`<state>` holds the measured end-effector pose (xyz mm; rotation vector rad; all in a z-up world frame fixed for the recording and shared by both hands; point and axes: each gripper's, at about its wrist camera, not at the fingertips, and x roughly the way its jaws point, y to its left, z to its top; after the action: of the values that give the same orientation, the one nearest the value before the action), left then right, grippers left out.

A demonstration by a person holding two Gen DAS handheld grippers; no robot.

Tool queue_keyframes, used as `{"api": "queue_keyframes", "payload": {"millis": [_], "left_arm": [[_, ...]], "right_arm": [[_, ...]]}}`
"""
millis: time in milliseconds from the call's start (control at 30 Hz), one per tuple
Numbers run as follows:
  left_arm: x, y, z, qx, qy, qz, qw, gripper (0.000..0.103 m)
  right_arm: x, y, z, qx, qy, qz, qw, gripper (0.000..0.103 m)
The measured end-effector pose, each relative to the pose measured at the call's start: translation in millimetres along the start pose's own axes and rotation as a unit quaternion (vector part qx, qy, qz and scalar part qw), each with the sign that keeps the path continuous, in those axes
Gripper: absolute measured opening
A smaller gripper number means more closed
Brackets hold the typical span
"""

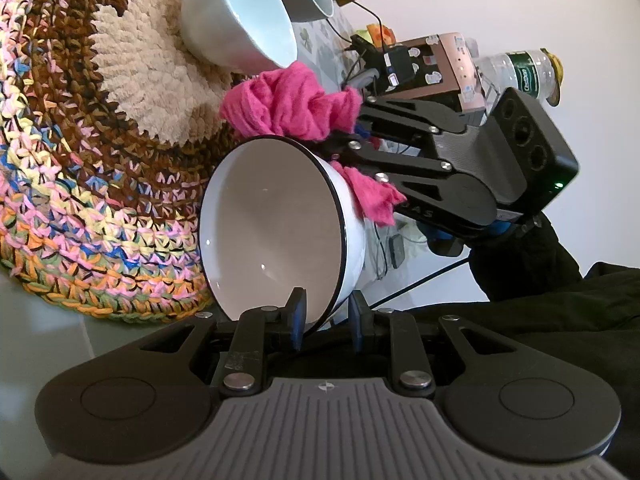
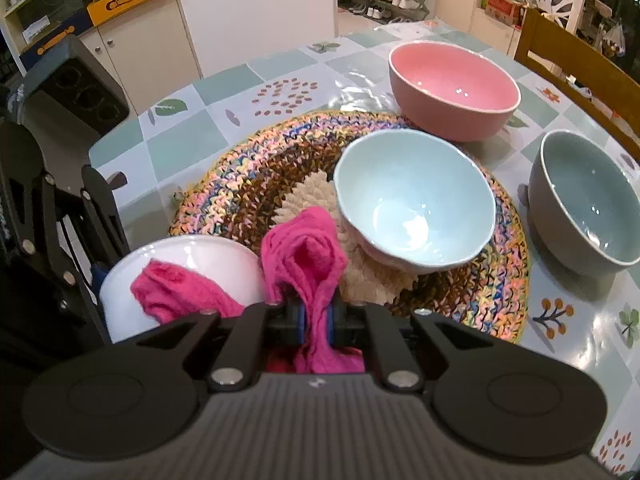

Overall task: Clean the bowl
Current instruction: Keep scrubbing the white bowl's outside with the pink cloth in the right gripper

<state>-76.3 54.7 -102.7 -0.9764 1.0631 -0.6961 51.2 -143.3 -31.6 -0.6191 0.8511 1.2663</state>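
My left gripper has its jaws clamped on the rim of the white bowl, one pad inside and one outside the wall. The bowl is tipped on its side and held up over the edge of the crocheted mat. Its inside is glossy white with a thin black line round the rim, and it looks bare and shiny from the left wrist view.

My right gripper has its jaws pinched together on a pink cloth. The left wrist view shows what the right one hides: the cloth bunches above the bowl's rim and against its outer wall, with the right gripper just behind it. It also shows a plastic bottle and a pinkish box farther back.

The right wrist view shows more of the counter, with its tiled, leaf-printed cover. A pale blue bowl sits on the mat, a pink bowl rests at the mat's far edge, and a grey bowl stands just beside the mat. A wooden chair is behind them.
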Motion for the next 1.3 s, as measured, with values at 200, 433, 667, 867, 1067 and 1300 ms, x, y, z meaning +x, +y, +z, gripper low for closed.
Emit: {"api": "queue_keyframes", "payload": {"millis": [200,433,667,867,1067,1300], "left_arm": [[3.1,0.6,0.4,-0.002,0.005,-0.001,1.0000,0.025],[1.9,3.0,0.9,-0.005,0.002,-0.003,1.0000,0.025],[-0.3,5.0,-0.7,-0.006,0.002,-0.003,1.0000,0.025],[-1.4,5.9,-2.5,-0.008,0.000,-0.004,1.0000,0.026],[-2.9,4.7,-3.8,-0.005,0.000,0.003,1.0000,0.026],[-7.3,7.2,-6.6,-0.007,-0.004,0.007,0.9999,0.027]], "right_arm": [[-18.2,16.5,5.9,-0.026,-0.024,-0.007,0.999,0.010],[-36.1,33.7,11.1,-0.038,-0.041,0.004,0.998,0.010],[-47.4,42.0,10.0,-0.033,-0.046,0.013,0.998,0.010],[-56.8,50.0,9.0,-0.035,-0.047,0.033,0.998,0.011],[-43.1,42.9,10.6,-0.034,-0.041,0.025,0.998,0.010],[-25.3,33.3,12.4,-0.031,-0.034,0.013,0.999,0.010]]}}
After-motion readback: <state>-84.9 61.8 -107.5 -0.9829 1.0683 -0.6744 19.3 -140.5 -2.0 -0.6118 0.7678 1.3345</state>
